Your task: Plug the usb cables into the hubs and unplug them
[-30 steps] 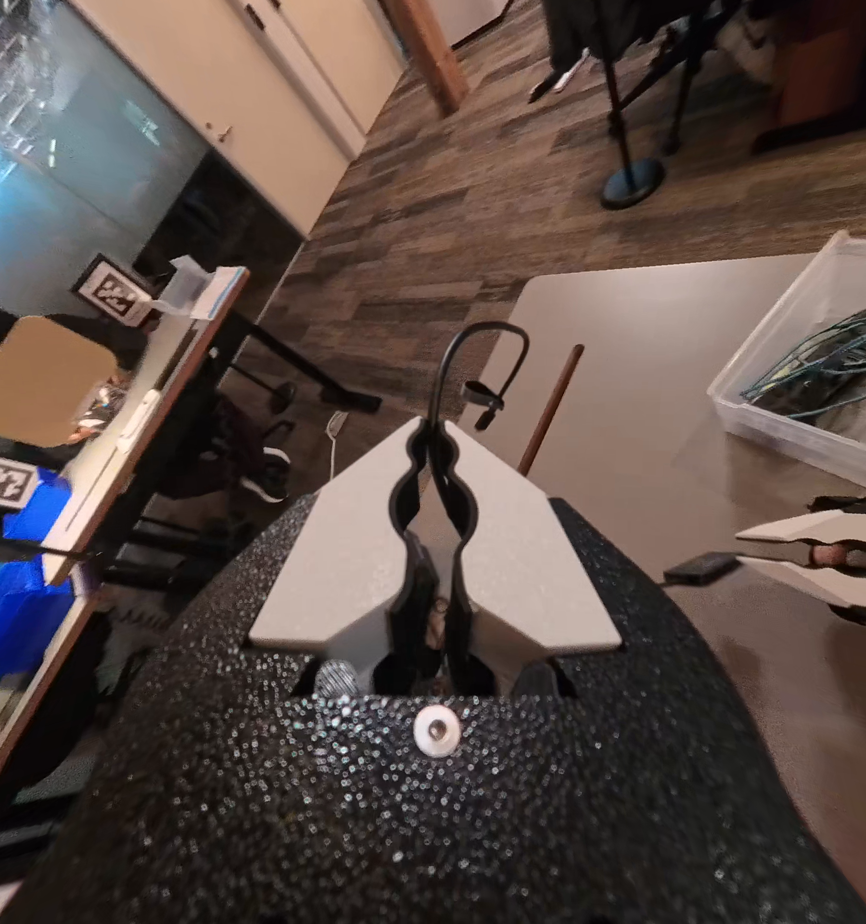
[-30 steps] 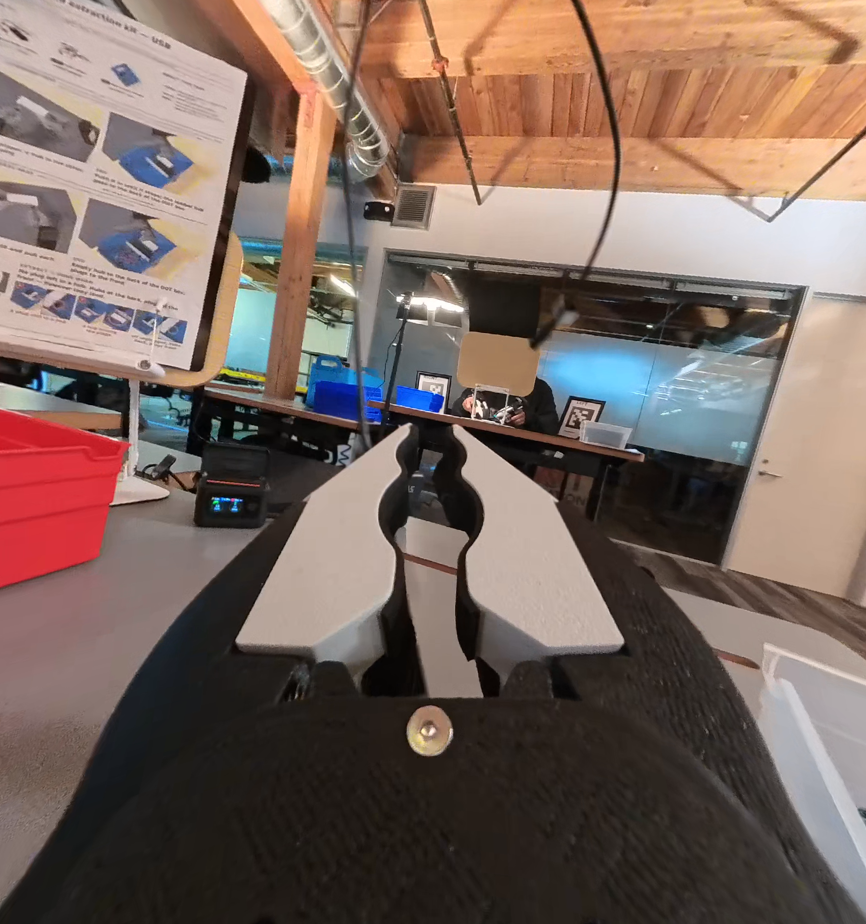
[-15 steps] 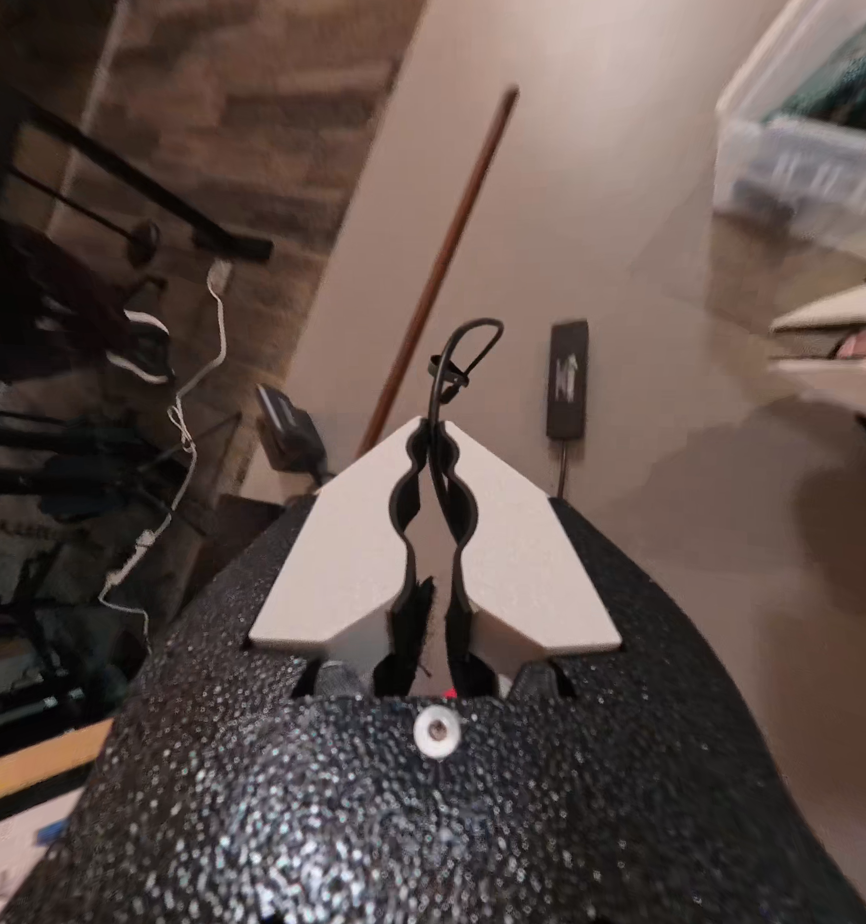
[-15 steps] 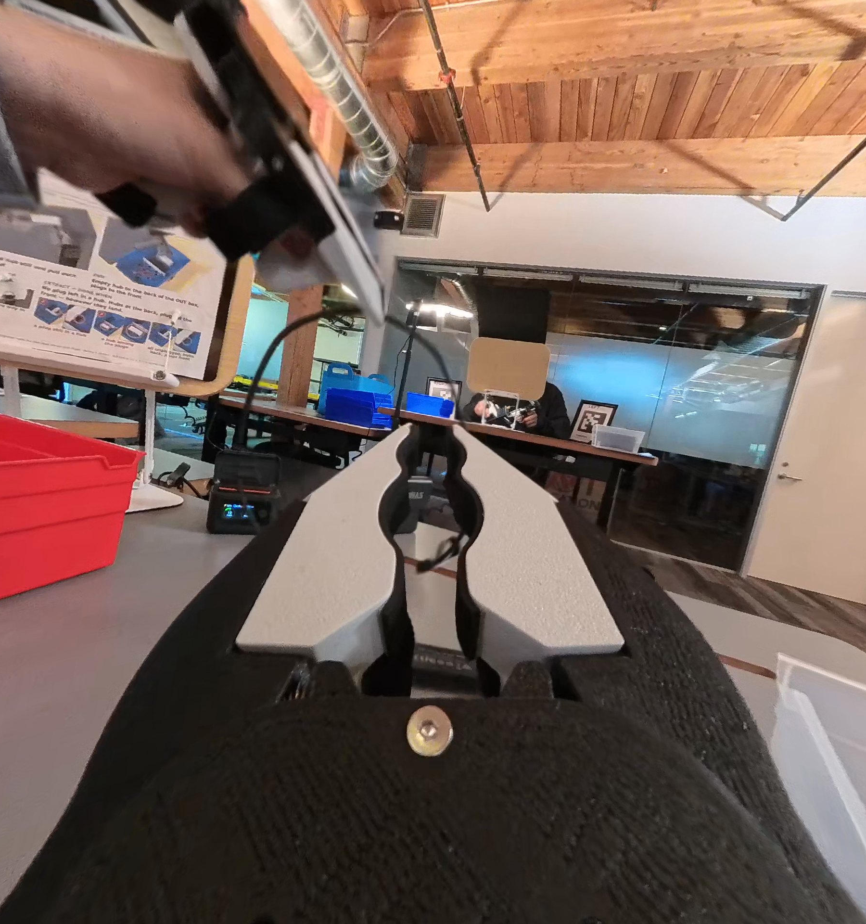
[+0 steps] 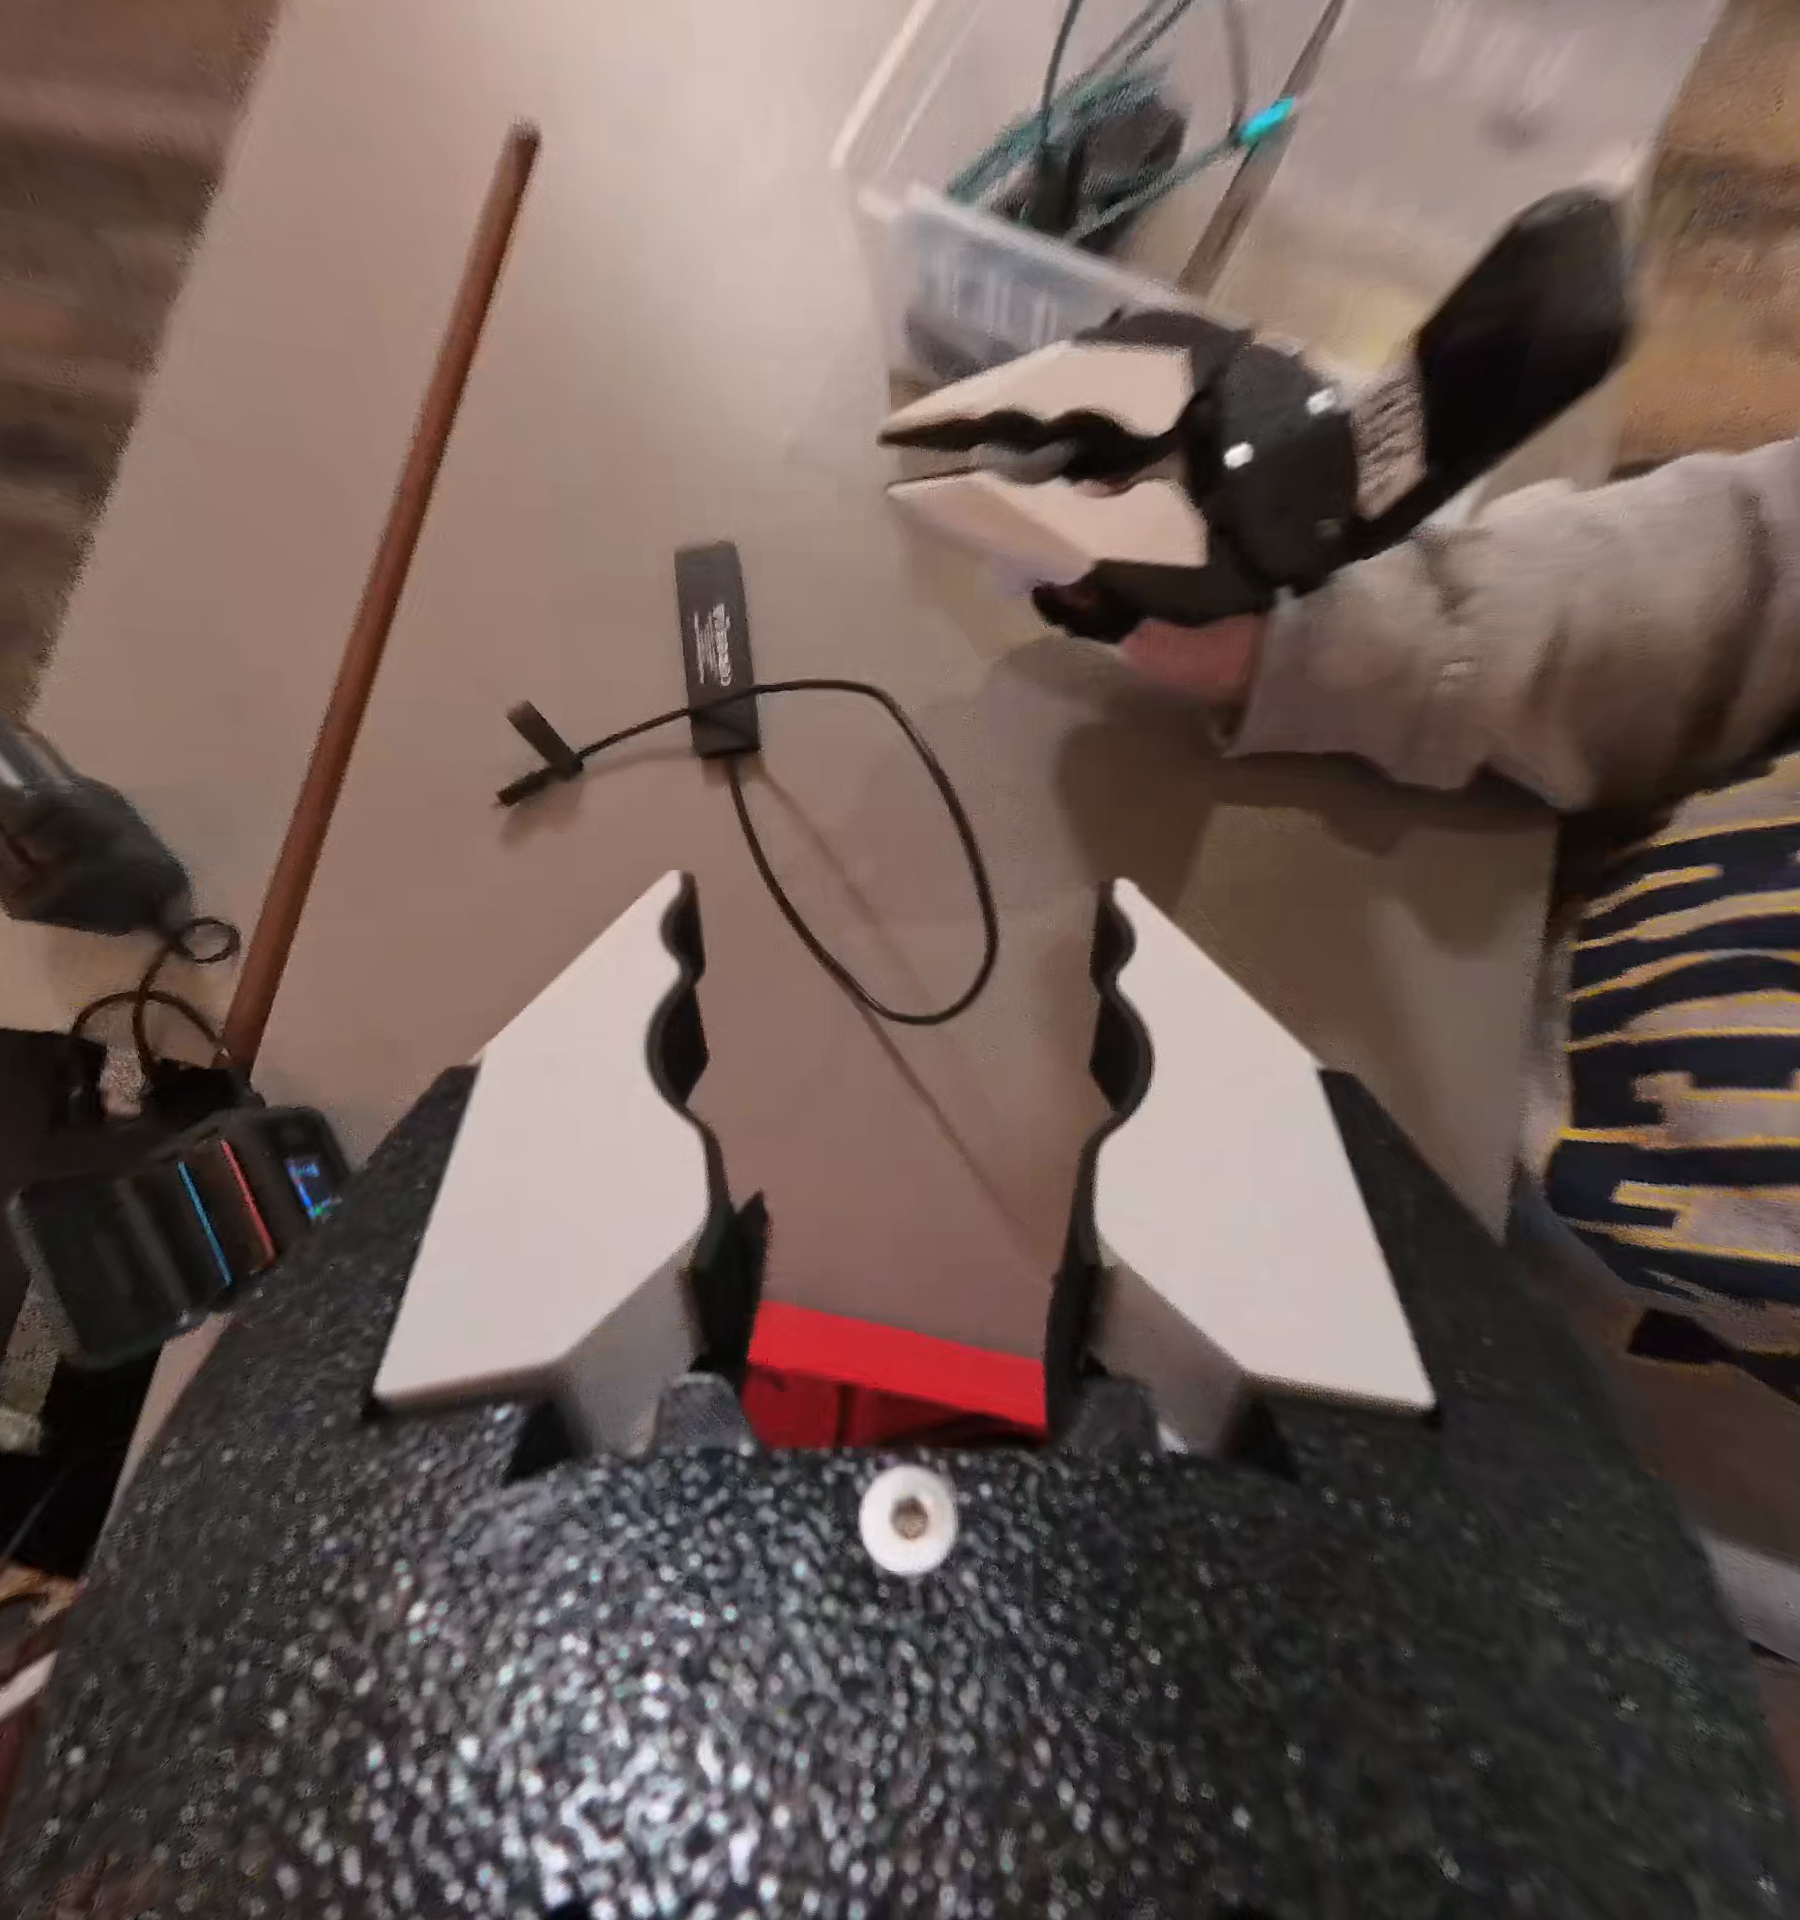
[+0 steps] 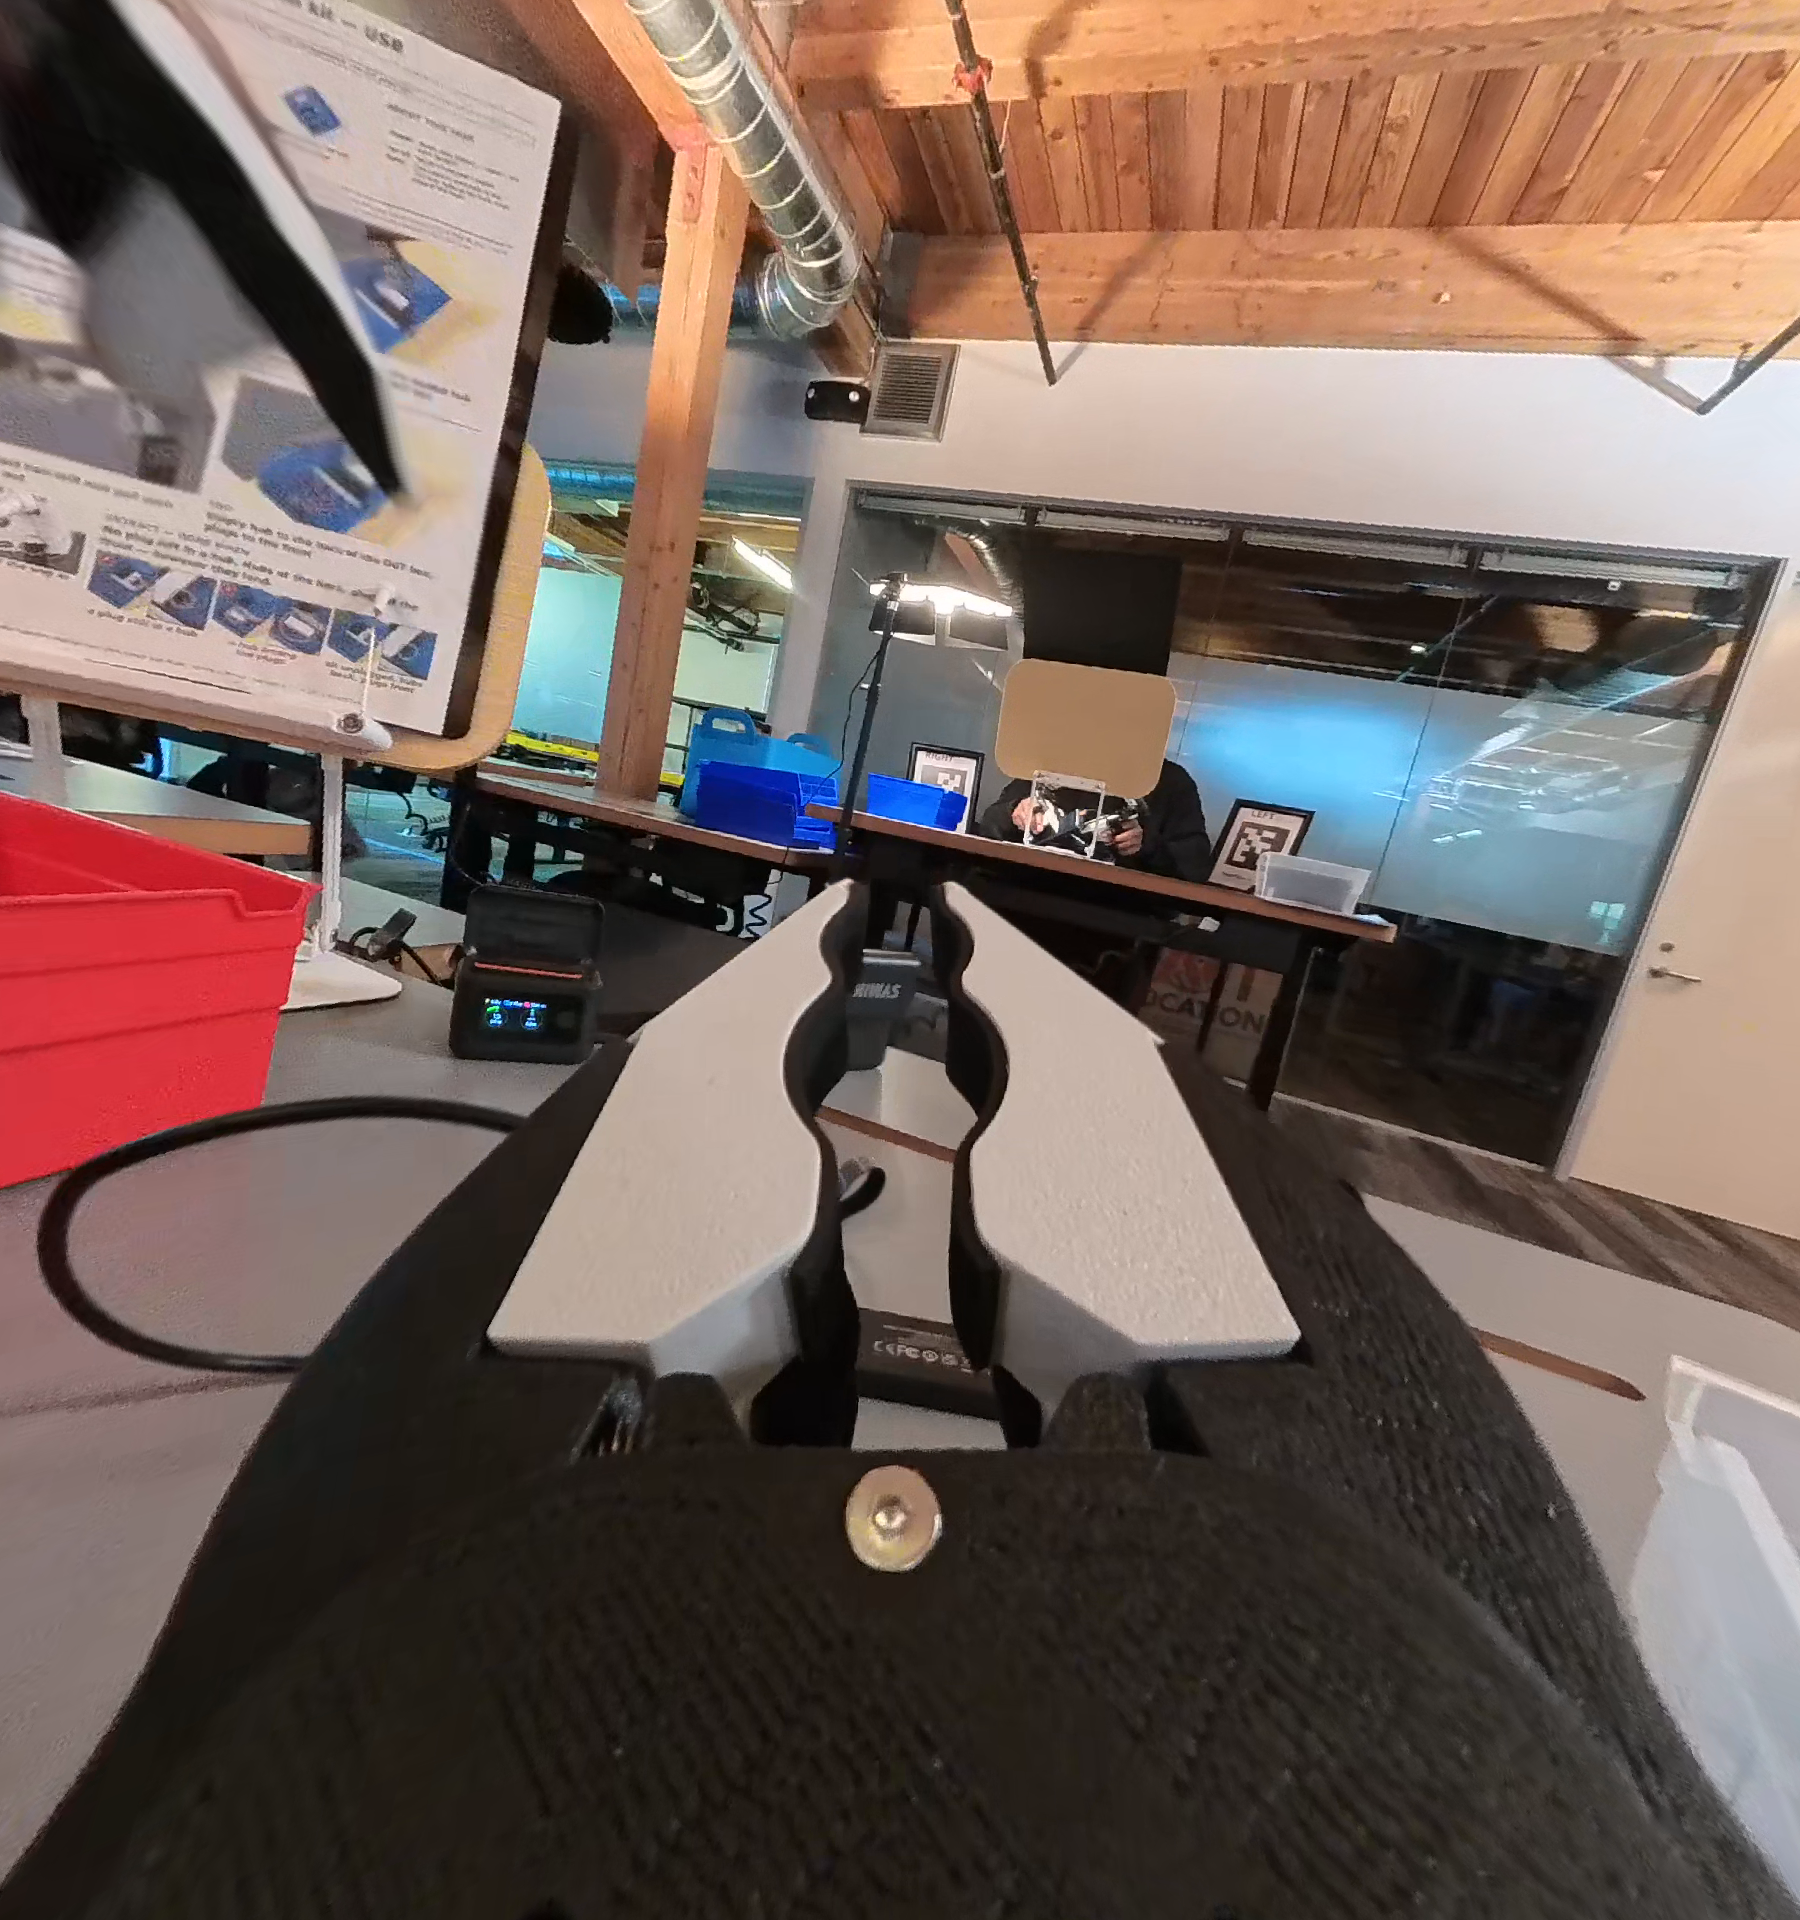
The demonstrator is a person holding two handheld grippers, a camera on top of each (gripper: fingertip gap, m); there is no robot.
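Note:
A black USB hub (image 5: 717, 644) lies on the beige table (image 5: 615, 312), its thin black cable (image 5: 963, 831) looped toward me and its plug (image 5: 537, 743) lying loose to the left. My left gripper (image 5: 896, 888) is open wide and empty, above the cable loop. My right gripper (image 5: 888, 464) hovers to the right of the hub, held by a hand in a grey sleeve. In the right wrist view the right gripper (image 6: 898, 888) is slightly open and empty, with the hub (image 6: 917, 1361) low between its fingers and the cable (image 6: 252, 1132) curving left.
A clear bin (image 5: 989, 270) of cables stands behind the right gripper. A brown rod (image 5: 387, 582) lies on the table's left. A black charger box (image 5: 179, 1216) sits at the left, also in the right wrist view (image 6: 527, 987). A red bin (image 6: 96, 997) stands left.
My left gripper opened and let go of the cable, which now lies on the table with the hub. The left gripper tilted down over the table. The right gripper stayed narrowly open.

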